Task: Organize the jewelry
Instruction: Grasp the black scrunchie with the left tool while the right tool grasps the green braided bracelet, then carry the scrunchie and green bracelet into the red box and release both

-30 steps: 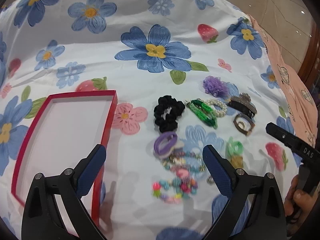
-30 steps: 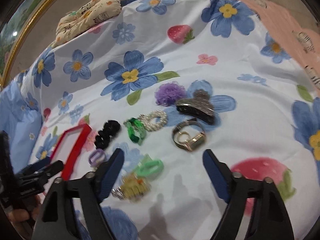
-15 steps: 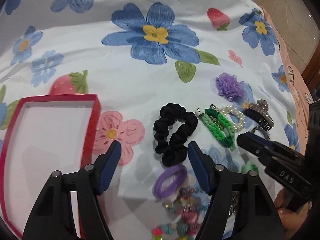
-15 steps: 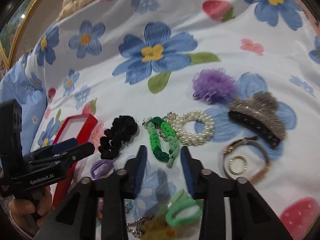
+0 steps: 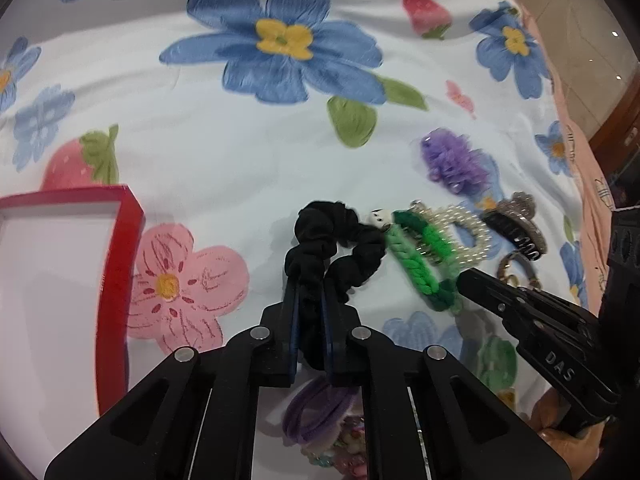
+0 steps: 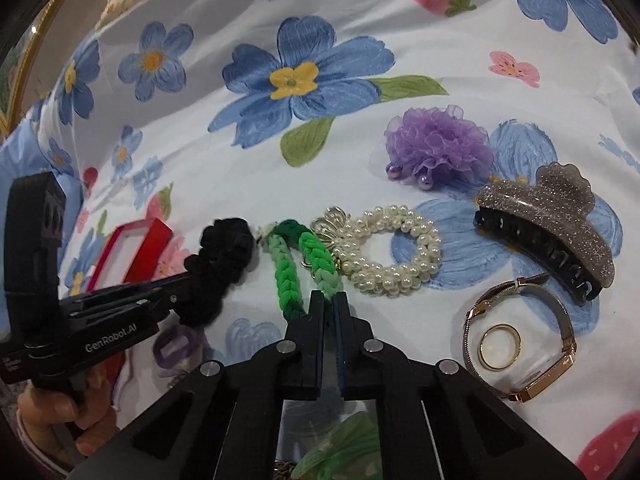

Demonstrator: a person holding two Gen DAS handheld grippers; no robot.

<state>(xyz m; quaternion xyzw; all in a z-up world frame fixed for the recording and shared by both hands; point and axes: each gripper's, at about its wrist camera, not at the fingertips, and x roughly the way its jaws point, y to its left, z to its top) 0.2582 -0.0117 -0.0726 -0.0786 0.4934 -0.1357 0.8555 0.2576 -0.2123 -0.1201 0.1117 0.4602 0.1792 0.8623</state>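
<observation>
Looking along the left gripper (image 5: 311, 292), its jaws are sitting clamped on the near loop of the black scrunchie (image 5: 334, 240), whose far loop is lying on the flowered sheet (image 5: 224, 140) just ahead of the fingertips. Touching the scrunchie's right side is the green braided bracelet (image 5: 420, 264), with the pearl bracelet (image 5: 466, 228) overlapping it further right; the right gripper (image 5: 466, 278) is reaching in from the right edge, its tips at the green braid's near end. Sitting to the left is the open red box (image 5: 120, 264), well apart from the scrunchie. A purple hair tie (image 5: 316, 412) is showing below, between the gripper's arms. Switching to the right wrist view, the right gripper (image 6: 329, 300) is sitting pinched shut on the near end of the green braided bracelet (image 6: 286, 272), which is running up and away from the tips. The pearl bracelet (image 6: 394, 248) is lying just right of the braid, touching it. Farther right are lying a glittery claw clip (image 6: 548, 232), a gold watch (image 6: 560, 344) with a ring (image 6: 501, 346) inside its band, and a purple flower tie (image 6: 436, 144) beyond. The left gripper (image 6: 188, 276), held in a hand (image 6: 56, 412), is meeting the black scrunchie (image 6: 224, 260) at left.
</observation>
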